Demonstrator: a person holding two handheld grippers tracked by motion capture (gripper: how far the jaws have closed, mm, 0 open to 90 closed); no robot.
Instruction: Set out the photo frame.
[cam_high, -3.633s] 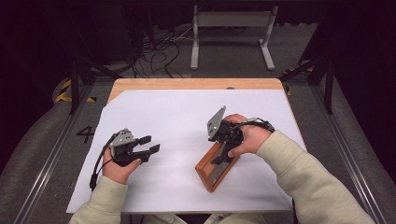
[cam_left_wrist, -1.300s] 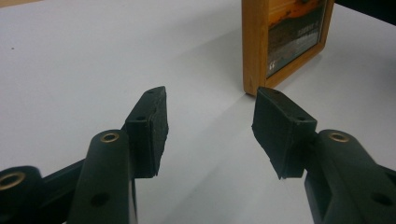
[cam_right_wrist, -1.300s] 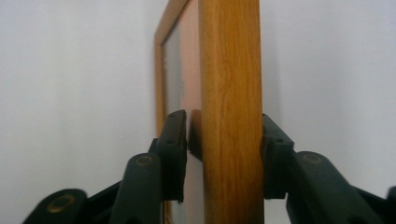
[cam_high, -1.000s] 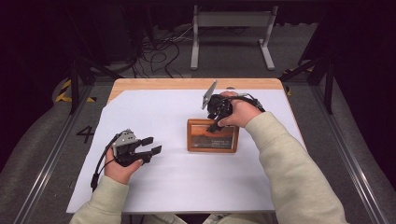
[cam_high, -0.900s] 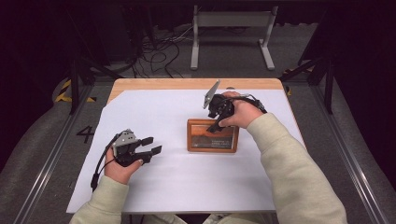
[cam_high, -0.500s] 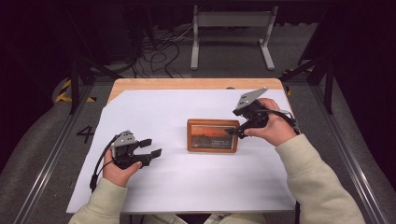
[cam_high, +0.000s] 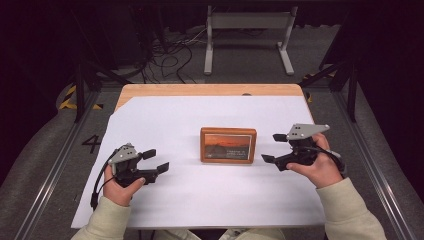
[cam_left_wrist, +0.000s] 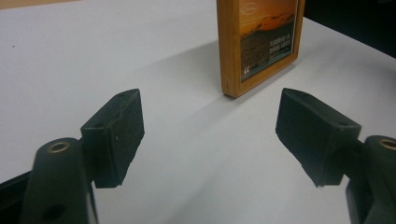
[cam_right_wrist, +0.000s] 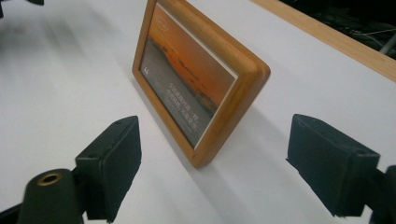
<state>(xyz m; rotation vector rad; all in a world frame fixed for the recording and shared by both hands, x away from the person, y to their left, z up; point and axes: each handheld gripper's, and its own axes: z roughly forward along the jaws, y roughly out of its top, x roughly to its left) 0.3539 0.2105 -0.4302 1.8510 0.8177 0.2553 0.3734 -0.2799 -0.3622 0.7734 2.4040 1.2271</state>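
Note:
A wooden picture frame (cam_high: 228, 145) with an orange sunset photo stands upright in the middle of the white table top (cam_high: 200, 205), picture side toward the person. My right gripper (cam_high: 273, 147) hovers just right of the frame, apart from it. Its jaws have just been opening and nothing is between them. In the right gripper view the frame (cam_right_wrist: 196, 84) stands ahead of my open right gripper (cam_right_wrist: 215, 163). My left gripper (cam_high: 156, 161) rests at the front left; its jaws have also just been opening, with nothing between them. From my left gripper (cam_left_wrist: 210, 135), the frame (cam_left_wrist: 259, 42) stands farther off.
A strip of bare wooden table edge (cam_high: 210, 90) shows at the back. Behind the table stand a grey metal stand (cam_high: 247, 20) and loose cables (cam_high: 170, 50) on the floor. Dark metal rails (cam_high: 55, 165) run along both sides.
My right gripper stood the frame up mid-table, let go of it, and moved away to the right with jaws spread. The left hand stayed put while its jaws widened.

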